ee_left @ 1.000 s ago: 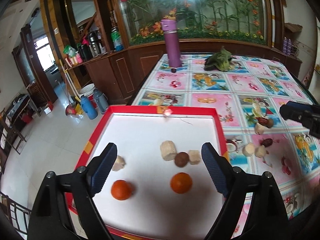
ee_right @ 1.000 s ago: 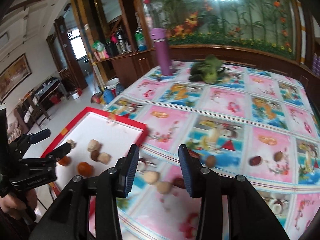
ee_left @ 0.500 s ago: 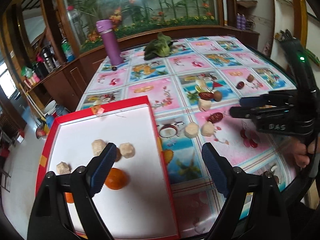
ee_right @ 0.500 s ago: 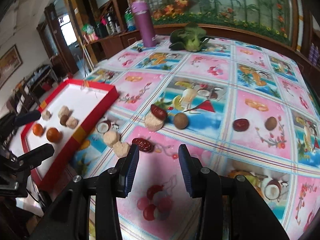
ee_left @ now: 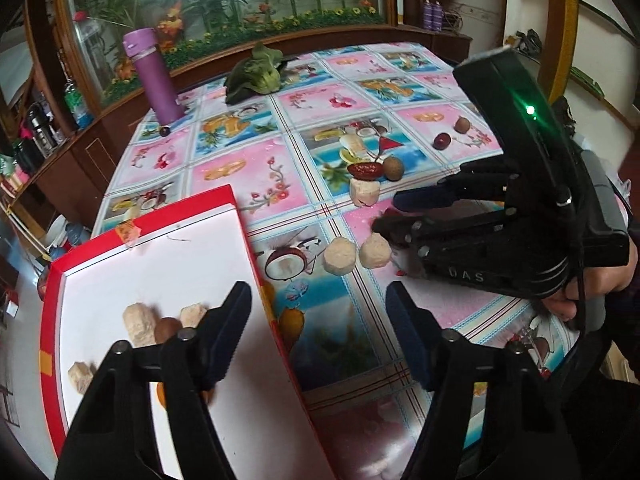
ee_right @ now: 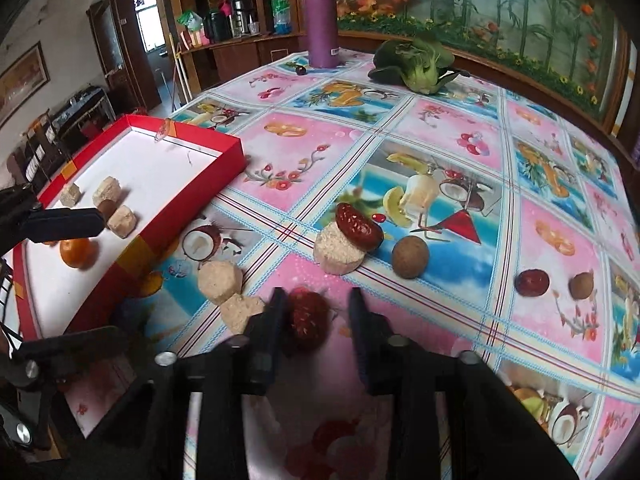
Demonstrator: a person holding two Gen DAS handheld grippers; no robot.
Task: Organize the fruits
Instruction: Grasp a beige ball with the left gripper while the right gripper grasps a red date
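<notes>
A dark red, rough-skinned fruit (ee_right: 306, 316) lies on the tablecloth between the fingers of my right gripper (ee_right: 316, 318), which is open around it; a gap shows on the right side. Beside it lie two beige chunks (ee_right: 220, 282). Farther off, a red date (ee_right: 358, 226) rests on a beige puck (ee_right: 338, 252), with a brown round fruit (ee_right: 410, 256) next to them. My left gripper (ee_left: 320, 332) hangs open and empty over the right rim of the red tray (ee_left: 244, 216), which holds beige chunks (ee_left: 138, 322) and an orange (ee_right: 78, 252). The right gripper (ee_left: 390, 214) shows at the right.
Another red fruit (ee_right: 531, 283) and a brown one (ee_right: 581, 286) lie to the right. A purple bottle (ee_right: 320, 20) and a green leafy vegetable (ee_right: 416, 64) stand at the table's far end. A hand (ee_left: 600, 284) holds the right gripper. The floor drops off left of the tray.
The left gripper swung right, from over the tray's middle to its right rim. The right gripper moved down and forward until the dark red fruit lies between its open fingers.
</notes>
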